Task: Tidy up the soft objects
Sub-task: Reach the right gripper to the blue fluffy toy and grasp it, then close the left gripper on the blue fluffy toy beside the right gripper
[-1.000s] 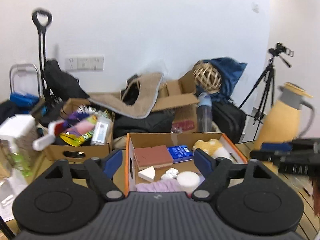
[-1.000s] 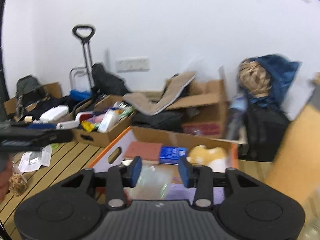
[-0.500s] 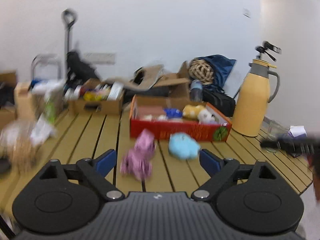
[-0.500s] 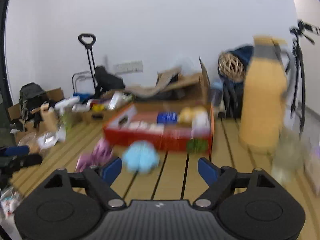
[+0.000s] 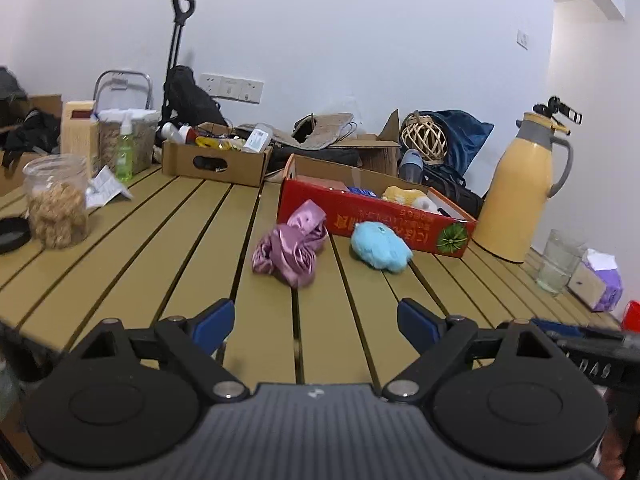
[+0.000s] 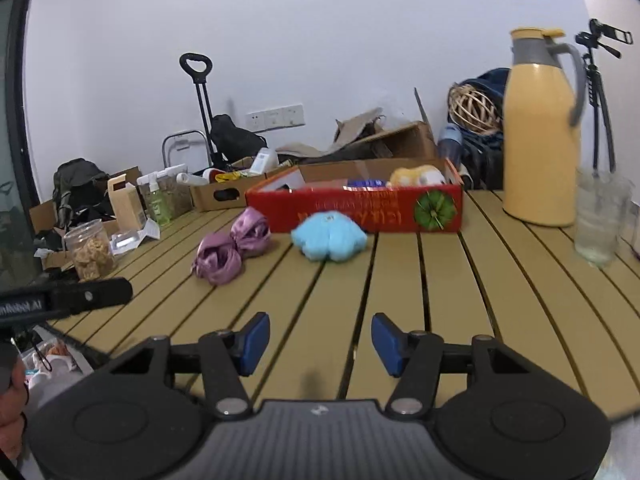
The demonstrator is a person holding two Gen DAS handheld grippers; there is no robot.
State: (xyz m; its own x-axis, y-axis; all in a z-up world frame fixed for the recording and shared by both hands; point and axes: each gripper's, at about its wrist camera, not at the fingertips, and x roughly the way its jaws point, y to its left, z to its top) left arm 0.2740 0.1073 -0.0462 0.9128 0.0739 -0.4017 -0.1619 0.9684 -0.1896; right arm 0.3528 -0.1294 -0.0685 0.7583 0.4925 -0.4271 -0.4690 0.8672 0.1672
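A crumpled purple satin cloth (image 5: pixel 290 246) and a light blue plush toy (image 5: pixel 380 246) lie on the slatted wooden table (image 5: pixel 160 280), just in front of a red cardboard box (image 5: pixel 376 220). The box holds a yellow plush (image 5: pixel 404 196) and other items. My left gripper (image 5: pixel 314 322) is open and empty, low over the table's near edge. My right gripper (image 6: pixel 320 340) is open and empty, also near the front edge. In the right wrist view the purple cloth (image 6: pixel 232 246), blue plush (image 6: pixel 328 238) and red box (image 6: pixel 356 208) lie ahead.
A yellow thermos jug (image 5: pixel 520 196) and a clear glass (image 5: pixel 560 260) stand to the right of the box. A jar of snacks (image 5: pixel 56 200) stands at the left. A brown box of clutter (image 5: pixel 216 160) sits at the table's back. A tissue pack (image 5: pixel 598 284) lies far right.
Both grippers have pulled back from over the red box to the table's near edge. The right gripper has opened. The purple cloth and blue plush now lie on the table.
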